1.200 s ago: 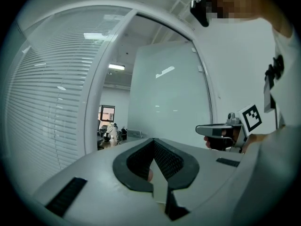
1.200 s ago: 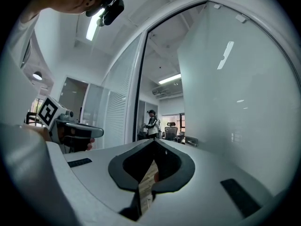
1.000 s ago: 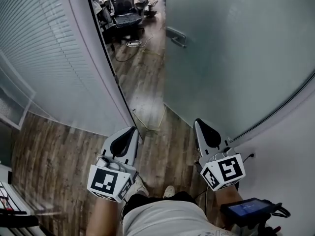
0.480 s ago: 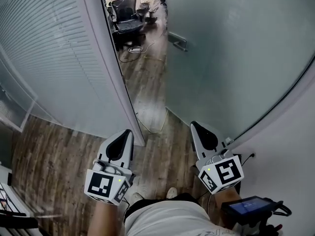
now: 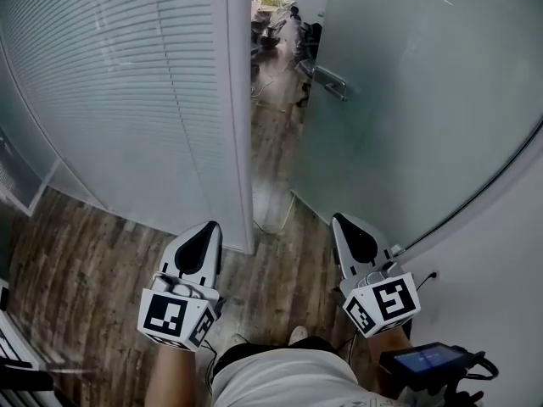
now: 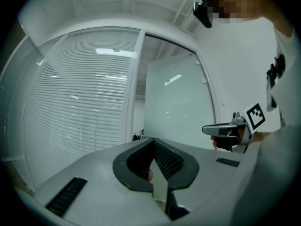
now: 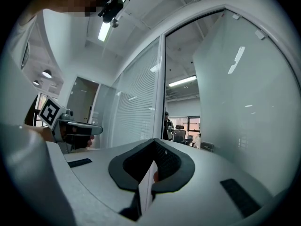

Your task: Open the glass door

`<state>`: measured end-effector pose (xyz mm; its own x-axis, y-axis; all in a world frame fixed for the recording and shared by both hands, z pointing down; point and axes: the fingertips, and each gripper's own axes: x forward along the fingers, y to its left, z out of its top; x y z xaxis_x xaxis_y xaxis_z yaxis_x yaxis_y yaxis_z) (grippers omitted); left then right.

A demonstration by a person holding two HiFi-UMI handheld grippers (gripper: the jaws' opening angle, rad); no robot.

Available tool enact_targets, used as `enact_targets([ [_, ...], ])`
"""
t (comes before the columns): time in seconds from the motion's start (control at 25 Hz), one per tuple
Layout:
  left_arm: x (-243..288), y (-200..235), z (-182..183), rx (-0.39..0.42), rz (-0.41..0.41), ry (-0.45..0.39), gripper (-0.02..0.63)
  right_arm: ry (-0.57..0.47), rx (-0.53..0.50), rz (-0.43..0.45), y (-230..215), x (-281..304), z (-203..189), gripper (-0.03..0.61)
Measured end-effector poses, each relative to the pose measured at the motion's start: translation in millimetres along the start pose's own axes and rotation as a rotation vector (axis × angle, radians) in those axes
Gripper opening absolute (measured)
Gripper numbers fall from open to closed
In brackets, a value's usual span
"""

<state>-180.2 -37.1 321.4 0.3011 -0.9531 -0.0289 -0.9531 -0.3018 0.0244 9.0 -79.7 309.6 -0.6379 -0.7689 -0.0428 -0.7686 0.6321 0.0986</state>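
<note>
Jaws together on left gripper [image 5: 211, 225], right gripper [image 5: 339, 220]; frosted glass door [image 5: 407, 108].

The left gripper [image 6: 154, 147] has its jaws shut together, with nothing between them. Far ahead is the glass door [image 6: 176, 107]. A wall of blinds [image 6: 80, 117] is to its left. The right gripper [image 6: 225, 129] is on the right.

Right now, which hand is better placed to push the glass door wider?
Right: the right hand-held gripper is nearest the glass door, handle ahead; the left hand-held gripper faces the blinds wall.
</note>
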Motion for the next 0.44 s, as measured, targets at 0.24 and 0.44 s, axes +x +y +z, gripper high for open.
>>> enact_targets([
  [0.24, 0, 20, 24, -0.021, -0.009, 0.001, -0.001, 0.017, -0.020, -0.004, 12, 19, 28, 0.002],
  [0.44, 13, 36, 60, -0.039, -0.012, 0.005, -0.001, 0.031, -0.033, -0.003, 7, 43, 67, 0.002],
])
